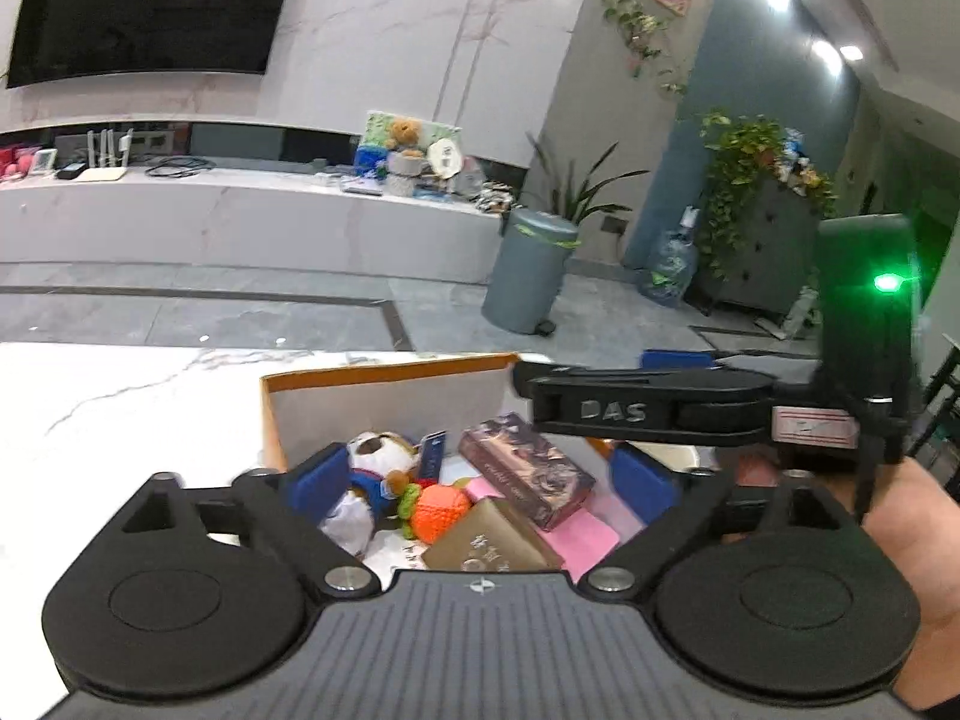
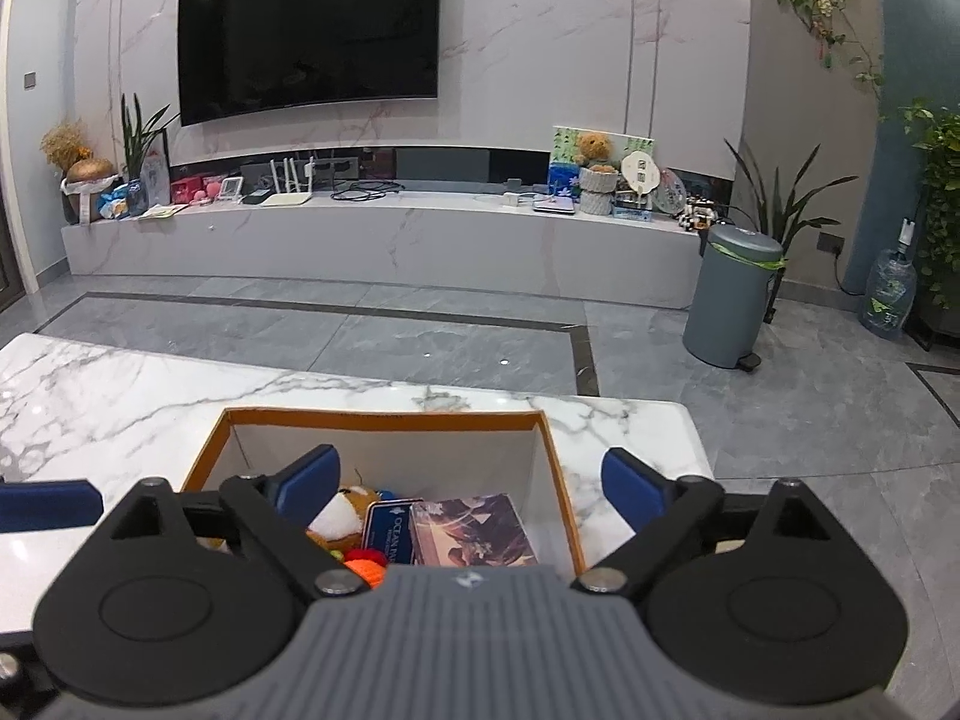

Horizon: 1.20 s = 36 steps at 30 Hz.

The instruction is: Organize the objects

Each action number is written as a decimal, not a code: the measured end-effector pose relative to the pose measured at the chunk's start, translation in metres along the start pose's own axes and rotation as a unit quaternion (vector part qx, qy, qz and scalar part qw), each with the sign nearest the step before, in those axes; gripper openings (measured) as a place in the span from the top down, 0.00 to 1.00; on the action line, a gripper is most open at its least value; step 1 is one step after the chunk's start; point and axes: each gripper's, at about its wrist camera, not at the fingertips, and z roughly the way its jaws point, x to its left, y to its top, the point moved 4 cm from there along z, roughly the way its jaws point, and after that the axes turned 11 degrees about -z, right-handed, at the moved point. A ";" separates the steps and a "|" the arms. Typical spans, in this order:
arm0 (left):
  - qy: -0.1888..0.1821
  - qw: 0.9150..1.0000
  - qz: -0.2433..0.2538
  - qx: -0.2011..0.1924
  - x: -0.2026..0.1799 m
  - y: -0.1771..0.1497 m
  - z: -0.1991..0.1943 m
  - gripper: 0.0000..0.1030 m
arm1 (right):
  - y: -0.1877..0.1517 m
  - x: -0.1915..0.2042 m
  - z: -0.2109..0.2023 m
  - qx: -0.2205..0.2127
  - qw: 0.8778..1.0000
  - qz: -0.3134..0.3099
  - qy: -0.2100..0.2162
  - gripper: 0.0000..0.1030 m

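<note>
Orange-edged cardboard box [image 2: 384, 420] on the marble surface [image 2: 120, 384] sits just beneath both spread, empty hand-held grippers, left [image 1: 483, 480] and right [image 2: 468, 480]. Inside: plush toy [image 1: 375, 456], orange ball [image 1: 441, 510], patterned box [image 2: 474, 531], blue "OCEAN" pack [image 2: 387, 531]. "DAS" marks the right gripper's side.

left gripper [image 1: 483, 477]: black linkage arms, blue pads, silver screws, ribbed grey body.
right gripper [image 2: 471, 483]: same build; "DAS" lettering, green light.
</note>
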 end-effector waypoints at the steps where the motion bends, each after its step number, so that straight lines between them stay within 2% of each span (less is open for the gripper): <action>1: 0.010 1.000 0.002 -0.004 0.000 0.001 -0.001 0.00 | 0.001 0.000 -0.001 0.000 1.000 0.001 -0.004 0.05; 5: 0.048 0.999 -0.011 0.001 0.004 0.005 -0.006 0.00 | 0.005 0.000 -0.008 -0.002 1.000 -0.001 -0.020 0.01; 8: 0.054 0.998 -0.027 0.015 0.010 0.005 -0.005 0.00 | 0.008 0.001 -0.014 -0.002 1.000 -0.003 -0.022 0.01; 14: 0.118 0.992 -0.023 0.036 0.014 0.002 -0.004 0.00 | 0.008 0.010 -0.021 0.042 0.999 -0.011 -0.025 0.01; 18: 0.146 0.987 -0.035 0.061 0.017 0.001 -0.006 0.00 | 0.003 0.013 -0.030 0.059 0.998 0.007 0.004 0.01; 22: 0.186 0.979 -0.028 0.079 0.017 0.002 -0.008 0.00 | -0.005 0.010 -0.031 0.090 0.995 0.025 0.015 0.01; 28: 0.197 0.975 -0.022 0.100 0.016 0.000 -0.006 0.00 | -0.013 0.007 -0.025 0.160 0.984 0.068 0.036 0.01; 33: 0.218 0.968 -0.030 0.117 0.017 -0.005 -0.003 0.00 | -0.017 0.009 -0.026 0.174 0.981 0.068 0.051 0.01; 36: 0.222 0.967 -0.026 0.123 0.015 -0.007 -0.002 0.00 | -0.018 0.009 -0.027 0.177 0.981 0.061 0.043 0.01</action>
